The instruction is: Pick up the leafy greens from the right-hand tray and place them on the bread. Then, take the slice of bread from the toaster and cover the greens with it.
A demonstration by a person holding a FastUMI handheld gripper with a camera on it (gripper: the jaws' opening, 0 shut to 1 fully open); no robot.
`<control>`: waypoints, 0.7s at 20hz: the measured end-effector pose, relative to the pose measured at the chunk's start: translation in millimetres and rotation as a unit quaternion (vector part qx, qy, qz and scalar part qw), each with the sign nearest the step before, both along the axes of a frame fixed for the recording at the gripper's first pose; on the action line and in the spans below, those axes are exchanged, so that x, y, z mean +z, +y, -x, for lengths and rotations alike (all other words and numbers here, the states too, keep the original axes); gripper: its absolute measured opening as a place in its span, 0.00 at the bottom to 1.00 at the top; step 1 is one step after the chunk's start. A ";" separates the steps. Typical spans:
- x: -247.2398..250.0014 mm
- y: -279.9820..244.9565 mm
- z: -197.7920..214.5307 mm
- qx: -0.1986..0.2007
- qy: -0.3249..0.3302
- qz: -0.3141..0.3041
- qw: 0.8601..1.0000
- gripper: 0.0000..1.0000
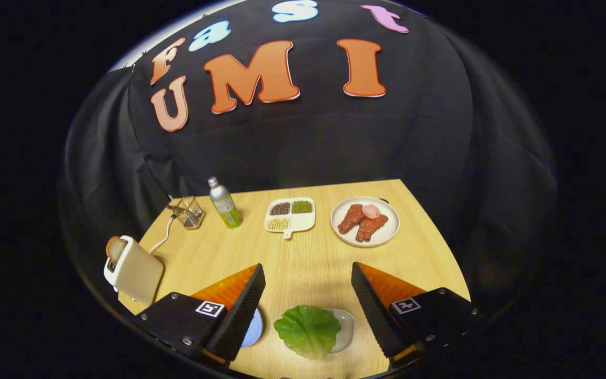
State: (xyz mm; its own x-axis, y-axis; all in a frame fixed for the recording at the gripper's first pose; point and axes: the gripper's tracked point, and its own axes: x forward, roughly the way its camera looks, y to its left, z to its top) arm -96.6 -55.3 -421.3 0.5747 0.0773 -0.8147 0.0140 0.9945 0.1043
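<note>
Lettuce [307, 330], one broad green leaf, lies on a small pale tray [347, 327] on the near part of the wooden table [303, 263], low between the two fingers of the gripper [308, 287], which stand wide apart and grasp nothing. A slice of bread [115, 248] sticks up from the cream toaster [134, 271] at the near left. Farther back stand a wire basket [191, 212], a bottle [224, 202], a divided dish of seeds [290, 215] and a plate of meat [365, 221] to the right.

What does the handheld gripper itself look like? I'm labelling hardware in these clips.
The gripper has two wedge-shaped fingers tapering forward, with ribbed inner faces. Each sits on a black boxy mount fixed with round screws and bearing a small square black-and-white marker tag on top. No cables show.
</note>
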 end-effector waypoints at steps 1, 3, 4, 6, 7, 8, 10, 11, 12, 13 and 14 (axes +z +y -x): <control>-7.7 -2.3 5.0 0.003 0.011 0.006 1.000 0.99; -23.1 -1.5 17.4 0.015 0.039 0.007 0.999 0.98; -32.1 1.5 27.9 0.024 0.059 0.005 0.998 0.98; -50.4 5.1 47.6 0.049 0.097 0.008 0.994 0.97; -59.9 6.5 58.7 0.064 0.121 0.012 0.991 0.97; -68.2 7.1 68.1 0.074 0.139 0.015 0.987 0.96; -80.9 10.0 81.4 0.089 0.163 0.022 0.982 0.94; -87.6 10.3 86.2 0.095 0.173 0.025 0.980 0.94; -96.1 12.0 89.0 0.100 0.180 0.028 0.978 0.94; -102.1 12.7 91.8 0.105 0.188 0.029 0.976 0.94; -108.6 14.1 96.7 0.108 0.197 0.030 0.974 0.94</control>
